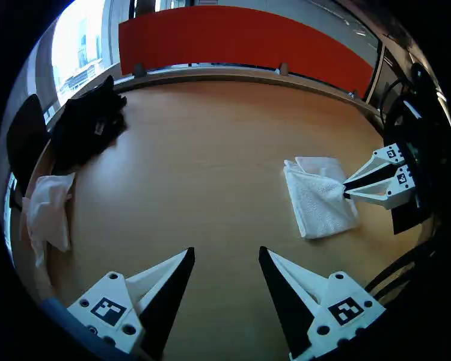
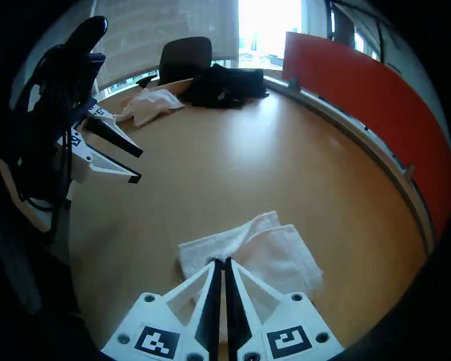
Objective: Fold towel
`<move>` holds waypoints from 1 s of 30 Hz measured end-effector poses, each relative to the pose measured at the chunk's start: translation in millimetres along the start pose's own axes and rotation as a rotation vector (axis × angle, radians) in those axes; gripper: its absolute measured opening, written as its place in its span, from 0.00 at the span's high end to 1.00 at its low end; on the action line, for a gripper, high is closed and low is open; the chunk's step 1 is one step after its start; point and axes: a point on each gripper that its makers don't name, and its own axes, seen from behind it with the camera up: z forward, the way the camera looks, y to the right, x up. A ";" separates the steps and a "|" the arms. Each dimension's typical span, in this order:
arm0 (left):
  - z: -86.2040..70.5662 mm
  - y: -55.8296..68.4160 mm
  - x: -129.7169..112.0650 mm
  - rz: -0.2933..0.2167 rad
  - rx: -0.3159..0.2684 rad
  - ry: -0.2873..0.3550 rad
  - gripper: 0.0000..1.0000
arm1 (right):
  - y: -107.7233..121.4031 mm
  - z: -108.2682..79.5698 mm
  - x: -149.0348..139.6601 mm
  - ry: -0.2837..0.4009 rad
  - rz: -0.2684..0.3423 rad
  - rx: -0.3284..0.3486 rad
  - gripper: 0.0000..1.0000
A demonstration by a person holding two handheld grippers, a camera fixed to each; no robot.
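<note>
Touching right gripper [image 2: 219, 262] tips: white folded terry towel [image 2: 267, 246], fingers together, pinch unclear; left gripper [image 1: 226, 250] spread, well apart, towel off to its right.

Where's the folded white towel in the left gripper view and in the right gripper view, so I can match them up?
Left gripper view: towel right of centre, at the right gripper's tips.
Right gripper view: towel lower centre, under and just ahead of the right gripper.
Shared landmark: red panel, across the top in the left gripper view, down the right side in the right gripper view.
</note>
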 end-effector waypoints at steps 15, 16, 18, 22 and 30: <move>2.1 -1.4 3.4 0.005 0.001 0.002 0.21 | -1.3 -4.0 -2.1 0.004 0.006 0.002 0.95; 2.2 -1.5 3.1 0.005 0.001 0.001 0.21 | -1.9 -3.9 -2.2 0.004 0.008 0.004 0.95; 2.2 -1.6 2.6 0.006 0.002 -0.001 0.21 | -3.0 -3.8 -2.4 0.004 0.010 0.007 0.94; 1.6 -2.3 2.2 0.005 0.003 -0.001 0.21 | -4.4 -3.2 -3.7 0.000 0.010 0.013 0.93; 0.9 -3.3 2.8 -0.002 0.004 -0.001 0.21 | -3.2 -3.6 -6.4 -0.005 0.021 0.014 0.60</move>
